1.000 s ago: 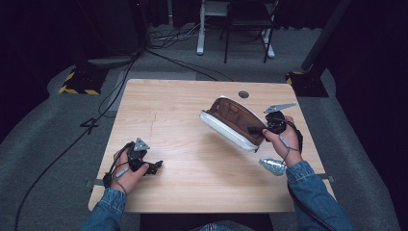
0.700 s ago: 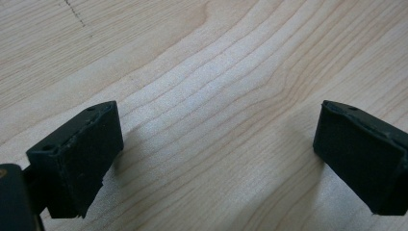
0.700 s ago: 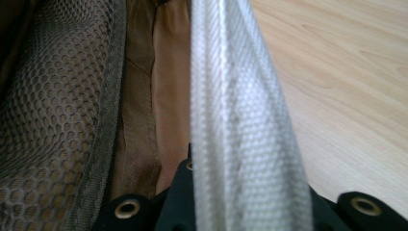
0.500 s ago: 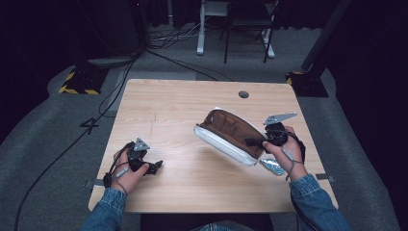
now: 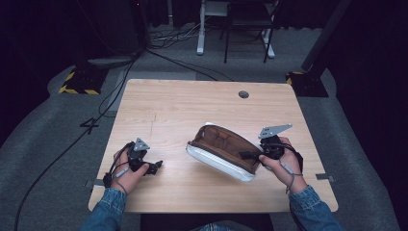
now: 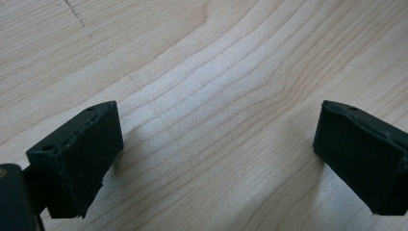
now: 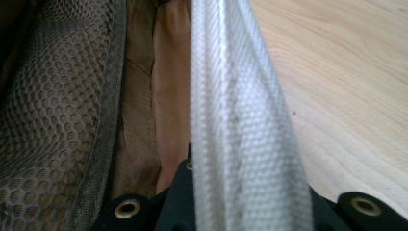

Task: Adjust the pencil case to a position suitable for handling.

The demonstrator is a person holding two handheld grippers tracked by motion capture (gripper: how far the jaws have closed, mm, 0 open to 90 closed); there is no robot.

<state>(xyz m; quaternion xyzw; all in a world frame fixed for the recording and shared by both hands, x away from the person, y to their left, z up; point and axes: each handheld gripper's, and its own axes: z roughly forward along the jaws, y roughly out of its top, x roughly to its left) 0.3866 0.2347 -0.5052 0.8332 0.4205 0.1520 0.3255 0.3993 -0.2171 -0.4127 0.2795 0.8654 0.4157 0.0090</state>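
Observation:
A soft pouch (image 5: 222, 150), white outside and brown inside, hangs tilted over the right half of the wooden table (image 5: 192, 106) with its mouth open upward. My right gripper (image 5: 248, 155) is shut on the pouch's right end. In the right gripper view the black jaws (image 7: 216, 197) pinch the white woven wall (image 7: 240, 120), with a brown lining and mesh pocket (image 7: 48, 120) to the left. My left gripper (image 5: 155, 166) rests near the front left of the table, apart from the pouch. It stands open over bare wood (image 6: 216, 154), with nothing between the pads.
A round cable hole (image 5: 243, 94) sits near the table's far edge. Beyond the table are desk legs (image 5: 199, 29), floor cables (image 5: 168, 41) and a yellow-and-black striped base (image 5: 77, 83). A dark stand (image 5: 308, 79) is by the far right corner.
My right gripper has carried the pouch toward the near edge of the table and slightly left. The left gripper has stayed where it was.

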